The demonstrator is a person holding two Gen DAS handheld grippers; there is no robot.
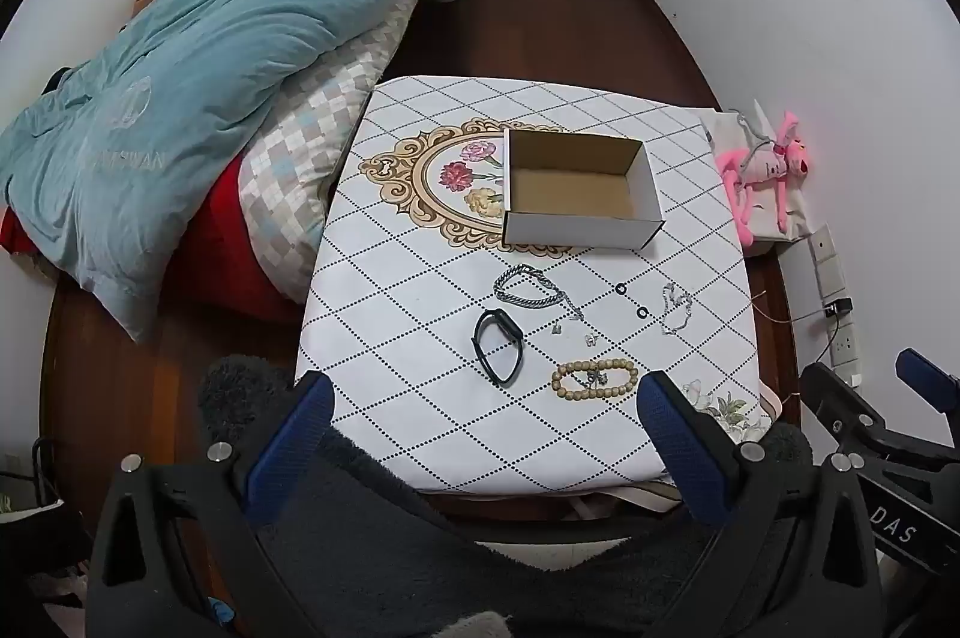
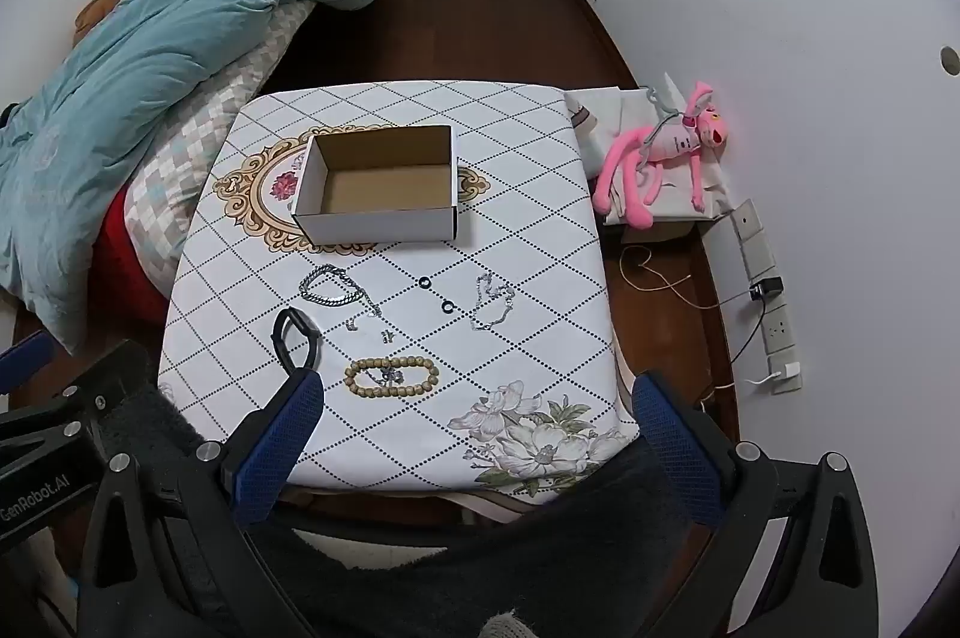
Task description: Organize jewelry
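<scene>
An open empty cardboard box (image 1: 579, 188) (image 2: 378, 185) stands on the patterned tablecloth (image 1: 420, 314) (image 2: 540, 278). In front of it lie a thick silver chain bracelet (image 1: 528, 291) (image 2: 330, 285), a black band (image 1: 498, 347) (image 2: 295, 335), a wooden bead bracelet (image 1: 594, 377) (image 2: 391, 375), two small black rings (image 1: 630, 300) (image 2: 436, 294), a thin silver chain (image 1: 675, 309) (image 2: 492, 305) and small silver earrings (image 1: 573, 333) (image 2: 369, 329). My left gripper (image 1: 489, 413) and right gripper (image 2: 474, 410) are both open and empty, above the table's near edge.
A bed with a blue quilt (image 1: 198, 68) (image 2: 150, 38) is on the left. A pink plush toy (image 1: 762, 170) (image 2: 666, 152) lies on a box to the right, by wall sockets and cables (image 2: 762, 296). Dark wooden floor surrounds the table.
</scene>
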